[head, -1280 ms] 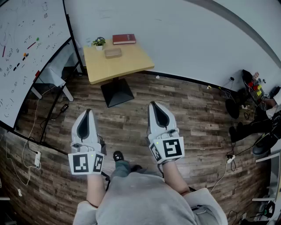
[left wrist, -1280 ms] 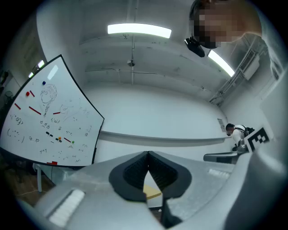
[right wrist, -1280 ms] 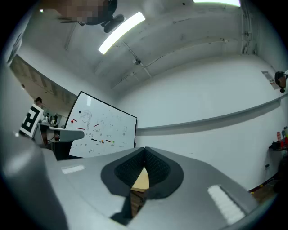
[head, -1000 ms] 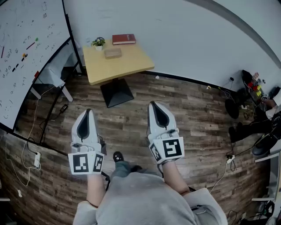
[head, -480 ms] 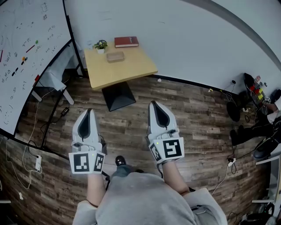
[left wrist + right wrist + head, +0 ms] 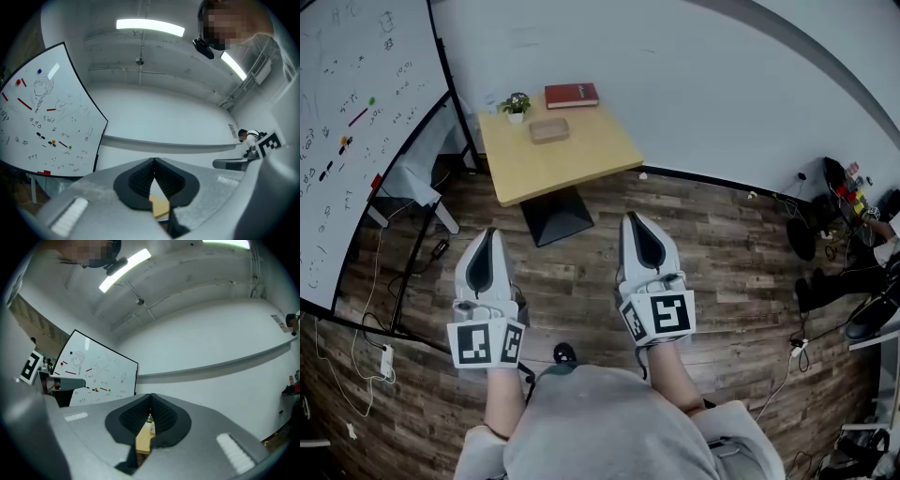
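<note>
**Currently: both grippers shut and empty, hanging short of the table**

Nearest first: the person's shoe [image 6: 565, 353] is showing at 6 o'clock, between the two forearms. The left gripper [image 6: 487, 244] and right gripper [image 6: 633, 229] are hanging side by side over the wood floor [image 6: 722, 244], both pointing to 12 o'clock.

Jaws: in its own view the left gripper [image 6: 153, 161] is pressing its pads together with nothing between them. The right gripper [image 6: 151, 397] is doing the same, closed tip to tip and gripping nothing. Only the table [image 6: 160, 206] is peeking through the notch under the pads.

Further out, the table [image 6: 572, 155] is sitting well apart from both, at 12 o'clock of the left gripper and 11 o'clock of the right. A tan block [image 6: 549, 129] is lying on it past the middle. A potted plant [image 6: 517, 103] is standing at the block's 11 o'clock and a red book [image 6: 571, 95] is lying at its 1 o'clock. A whiteboard [image 6: 356, 141] is leaning at 10 o'clock.

My read: this is a carry or stand-off stage, with nothing being touched. Any grab on the tabletop would call for closing the gap and parting the jaws first.

Count: 2 grippers, 1 table, 1 block, 1 plant, 1 book, 1 whiteboard.
</note>
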Available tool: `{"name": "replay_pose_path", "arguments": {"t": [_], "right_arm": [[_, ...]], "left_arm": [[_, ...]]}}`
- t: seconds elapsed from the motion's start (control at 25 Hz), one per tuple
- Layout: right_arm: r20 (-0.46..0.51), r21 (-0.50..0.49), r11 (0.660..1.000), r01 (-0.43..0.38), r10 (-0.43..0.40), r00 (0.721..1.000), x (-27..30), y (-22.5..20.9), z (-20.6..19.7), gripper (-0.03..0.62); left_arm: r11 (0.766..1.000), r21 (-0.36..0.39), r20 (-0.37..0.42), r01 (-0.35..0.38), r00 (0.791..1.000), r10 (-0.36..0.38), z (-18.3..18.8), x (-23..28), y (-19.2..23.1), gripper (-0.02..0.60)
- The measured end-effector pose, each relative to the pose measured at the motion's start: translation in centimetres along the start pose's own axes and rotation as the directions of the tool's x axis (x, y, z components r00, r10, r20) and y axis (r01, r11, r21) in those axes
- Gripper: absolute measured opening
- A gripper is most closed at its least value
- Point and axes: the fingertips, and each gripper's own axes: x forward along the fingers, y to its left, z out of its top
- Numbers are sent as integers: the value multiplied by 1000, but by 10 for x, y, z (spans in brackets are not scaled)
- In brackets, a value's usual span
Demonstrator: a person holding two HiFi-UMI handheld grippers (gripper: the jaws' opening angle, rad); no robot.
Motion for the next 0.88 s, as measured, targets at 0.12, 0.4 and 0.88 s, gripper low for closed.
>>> {"name": "replay_pose_path", "arguments": {"t": [0.12,0.4,0.88], "right_arm": [[0,2,1000,8,-8,1000,12,0,-4,2],[3,-3,1000,30,-30,1000,40,3,-11,2],[-20,-1,998,59,-59,998,60,14,-28,2]], "left_arm": [[1000,-1,0,12,1000,-12,-3,12,8,5],[999,-7,1,38,999,-38,-9,37,28,5],[997,-35,-9,69,998,-69,-24,54,53,5]]}}
